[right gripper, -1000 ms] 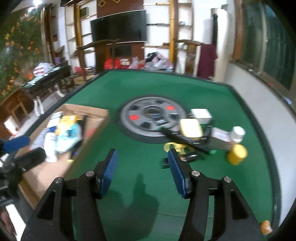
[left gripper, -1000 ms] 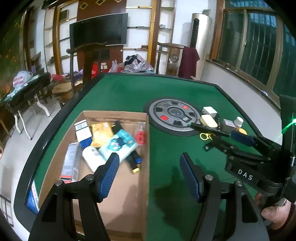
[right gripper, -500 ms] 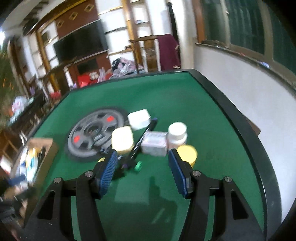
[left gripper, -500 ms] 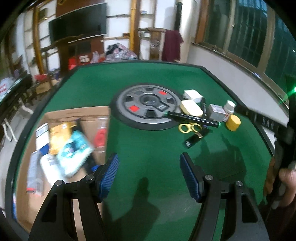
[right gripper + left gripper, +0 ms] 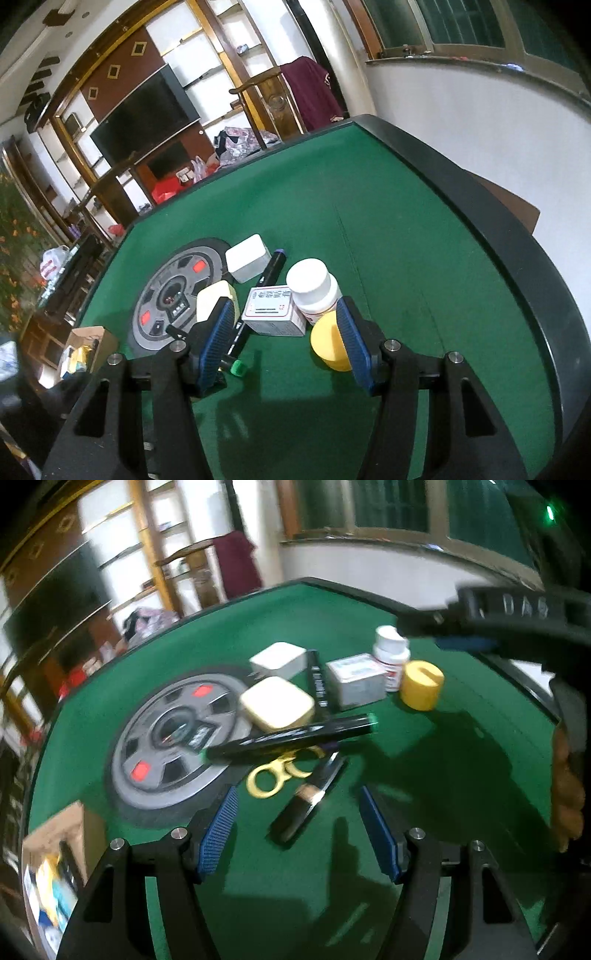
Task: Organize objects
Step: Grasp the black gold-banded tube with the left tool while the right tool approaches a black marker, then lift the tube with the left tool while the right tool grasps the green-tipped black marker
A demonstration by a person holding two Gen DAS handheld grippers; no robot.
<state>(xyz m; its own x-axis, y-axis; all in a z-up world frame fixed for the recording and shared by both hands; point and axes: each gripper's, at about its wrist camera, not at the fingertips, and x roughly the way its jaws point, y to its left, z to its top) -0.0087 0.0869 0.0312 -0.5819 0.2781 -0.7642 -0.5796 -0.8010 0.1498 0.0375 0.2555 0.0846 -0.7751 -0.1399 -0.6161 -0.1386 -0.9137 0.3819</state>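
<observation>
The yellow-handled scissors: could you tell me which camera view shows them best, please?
The left wrist view shows the scissors best: both yellow handle loops lie in plain sight on the green table, partly under a black marker. In the right wrist view they cannot be made out; the left finger blocks that area.

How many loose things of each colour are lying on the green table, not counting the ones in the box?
Black: 3, long marker, second marker, small knife
Yellow: 3, scissors, round tub, cream case
White: 3, adapter, bottle, small box
Total: 9
</observation>
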